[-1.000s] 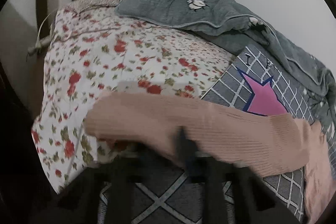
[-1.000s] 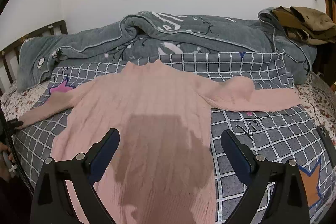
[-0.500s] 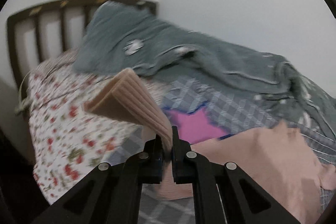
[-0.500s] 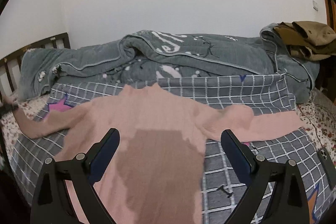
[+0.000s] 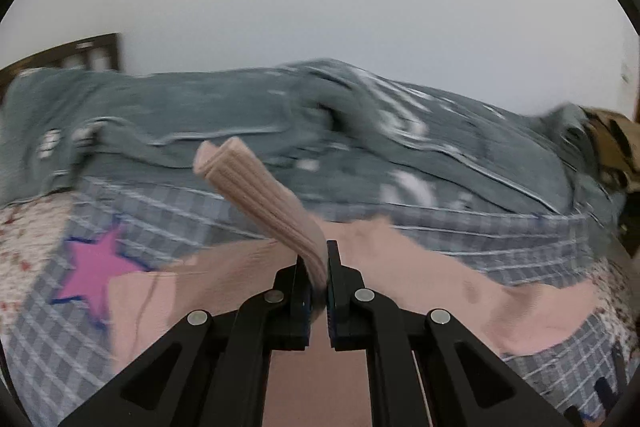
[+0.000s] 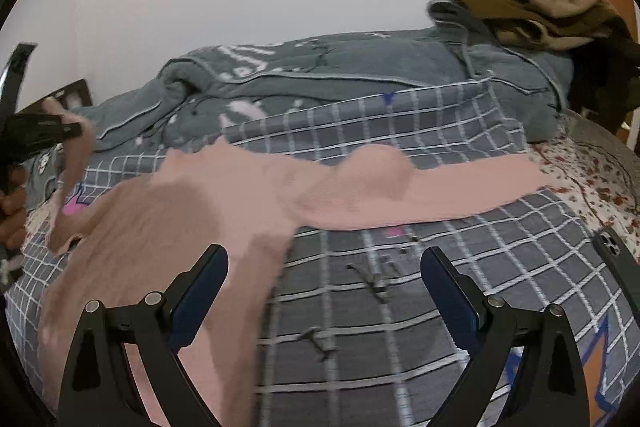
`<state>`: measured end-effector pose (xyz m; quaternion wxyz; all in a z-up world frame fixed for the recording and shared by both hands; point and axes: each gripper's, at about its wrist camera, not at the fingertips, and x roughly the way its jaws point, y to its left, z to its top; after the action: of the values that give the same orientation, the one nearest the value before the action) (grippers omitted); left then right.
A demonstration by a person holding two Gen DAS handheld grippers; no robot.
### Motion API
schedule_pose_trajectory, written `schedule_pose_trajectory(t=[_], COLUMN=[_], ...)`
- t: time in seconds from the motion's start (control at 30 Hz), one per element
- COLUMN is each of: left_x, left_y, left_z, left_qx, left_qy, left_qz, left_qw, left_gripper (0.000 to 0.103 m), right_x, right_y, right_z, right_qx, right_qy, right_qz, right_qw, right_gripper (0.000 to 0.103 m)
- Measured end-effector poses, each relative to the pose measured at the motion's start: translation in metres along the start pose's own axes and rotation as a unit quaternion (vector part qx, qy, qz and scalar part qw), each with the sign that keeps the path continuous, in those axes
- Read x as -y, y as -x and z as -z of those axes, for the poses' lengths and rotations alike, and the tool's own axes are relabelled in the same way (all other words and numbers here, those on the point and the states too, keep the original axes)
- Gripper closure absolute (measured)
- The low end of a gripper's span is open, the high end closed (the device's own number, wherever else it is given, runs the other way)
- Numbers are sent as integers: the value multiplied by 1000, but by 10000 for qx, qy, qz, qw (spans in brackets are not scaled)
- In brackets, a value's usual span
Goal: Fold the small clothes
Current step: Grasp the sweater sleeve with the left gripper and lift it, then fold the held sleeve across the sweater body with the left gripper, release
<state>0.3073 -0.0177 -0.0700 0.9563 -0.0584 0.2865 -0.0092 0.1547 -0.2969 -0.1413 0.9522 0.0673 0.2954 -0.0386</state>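
My left gripper (image 5: 318,281) pinches the pink sweater's sleeve (image 5: 260,195), cuff sticking up-left w/ sweater body (image 5: 400,267) flat on checked sheet (image 5: 460,223) below; view blurry.

Ribbed matt pink knit sweater (image 5: 264,203), soft grey quilted blanket (image 6: 360,67), checked woven cloth sheet (image 6: 400,291), matt black plastic left gripper (image 5: 318,279) with shiny metal screws, dark wooden headboard (image 5: 80,53)

Bed (image 6: 592,163), checked grey blanket (image 6: 420,251), pink sweater (image 6: 160,211) flat, grey quilt (image 6: 360,67) behind
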Motion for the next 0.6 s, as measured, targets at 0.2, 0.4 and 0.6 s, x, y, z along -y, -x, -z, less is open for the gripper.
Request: schedule_pose_trajectory(t=[0.2,0.4,0.6], left_x=[97,134,135], left_y=[-38,-52,-44], left_z=[35,68,66], left_qx=[-441,-705,-832], left_qy=[-337,-574,-453], left_qz=[537,656,769], left_qw=[9970,9937,9925], left_gripper=[97,95,58], right_x=[21,26,27], right_y=[-1,2,-1], right_z=[2,5,5], right_qx=[-64,-64,-100], right_qy=[-193,-180,-237], right_qz=[-73,-137,-213], right_qw=[9998,9997,9994], right_gripper=[7,7,7])
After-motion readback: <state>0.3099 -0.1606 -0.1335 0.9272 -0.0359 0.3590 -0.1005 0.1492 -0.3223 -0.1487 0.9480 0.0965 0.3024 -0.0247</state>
